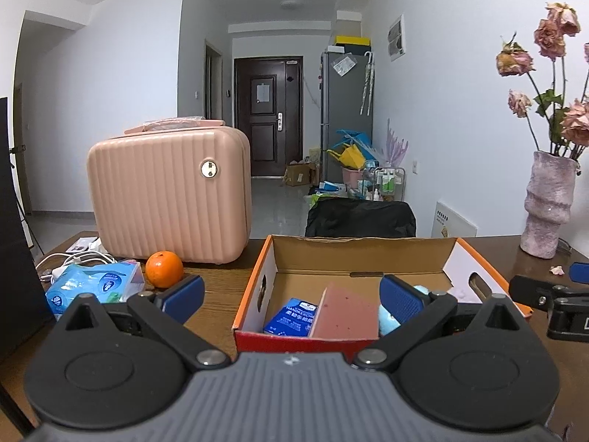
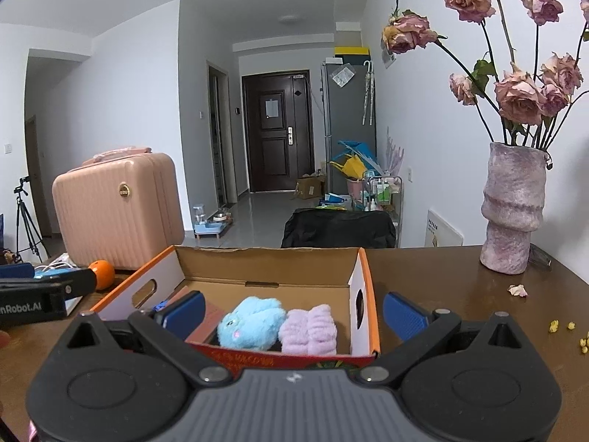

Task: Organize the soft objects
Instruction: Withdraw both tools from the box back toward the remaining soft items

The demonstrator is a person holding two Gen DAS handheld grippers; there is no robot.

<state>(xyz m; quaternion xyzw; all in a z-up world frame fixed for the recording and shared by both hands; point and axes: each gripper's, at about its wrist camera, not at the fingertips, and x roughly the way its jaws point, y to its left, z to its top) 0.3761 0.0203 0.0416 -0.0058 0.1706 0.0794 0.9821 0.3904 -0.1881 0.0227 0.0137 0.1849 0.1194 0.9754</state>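
Observation:
An open cardboard box (image 1: 257, 291) with orange rims stands on the brown table. Inside it, the left wrist view shows a blue tissue packet (image 1: 292, 316), a pink sponge block (image 1: 346, 311) and a bit of a light-blue plush (image 1: 388, 320). The right wrist view shows the same box (image 2: 370, 287) holding the light-blue plush (image 2: 250, 322) and a lilac fluffy item (image 2: 308, 329). My left gripper (image 1: 292, 296) hovers open at the box's near left corner, holding nothing. My right gripper (image 2: 292, 311) is open over the box's near right corner, also with nothing in it. A blue tissue pack (image 1: 92, 285) lies left of the box.
A pink hard case (image 1: 169, 191) stands at the back left with an orange (image 1: 164, 269) and white cables (image 1: 73, 258) beside it. A pink vase (image 2: 513, 208) of dried roses stands at the right. Petal bits (image 2: 517, 290) lie on the table (image 2: 441, 276).

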